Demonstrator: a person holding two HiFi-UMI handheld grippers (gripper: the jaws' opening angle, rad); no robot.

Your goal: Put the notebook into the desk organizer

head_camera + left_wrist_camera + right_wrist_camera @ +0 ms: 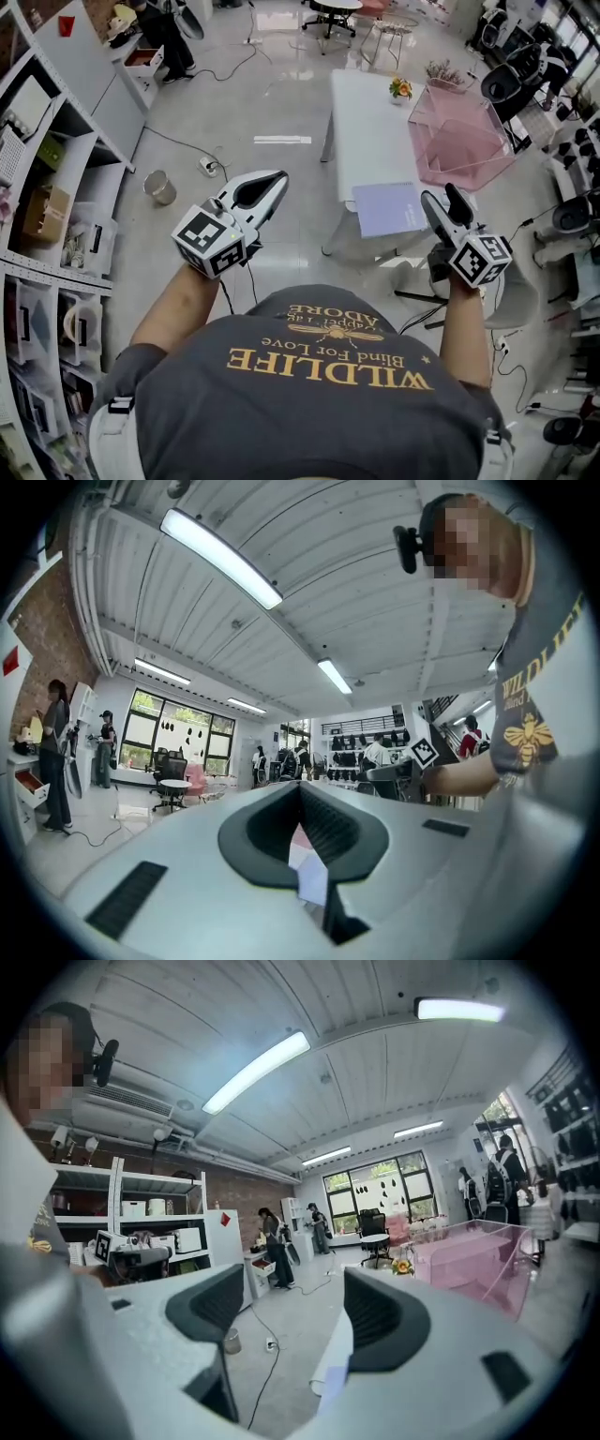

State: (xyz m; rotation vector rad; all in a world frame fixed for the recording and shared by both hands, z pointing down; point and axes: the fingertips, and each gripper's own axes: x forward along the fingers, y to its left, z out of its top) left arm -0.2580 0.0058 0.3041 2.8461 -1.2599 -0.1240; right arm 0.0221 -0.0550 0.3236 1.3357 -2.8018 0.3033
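Note:
A lavender notebook (401, 208) lies flat on the near end of a white table (370, 131). The pink see-through desk organizer (459, 131) stands on the table's right side, and shows again in the right gripper view (469, 1255). My right gripper (443, 204) hovers open just right of the notebook and holds nothing; between its jaws (291, 1307) I see floor and the table edge. My left gripper (279, 176) is held up over the floor, left of the table. Its tips (302, 794) meet, shut on nothing.
A small flower pot (401, 89) sits at the table's far end. Storage shelves (56, 187) line the left wall. A metal bin (159, 187) and a power strip with cable (208, 167) lie on the floor. Office chairs (511, 80) crowd the right side.

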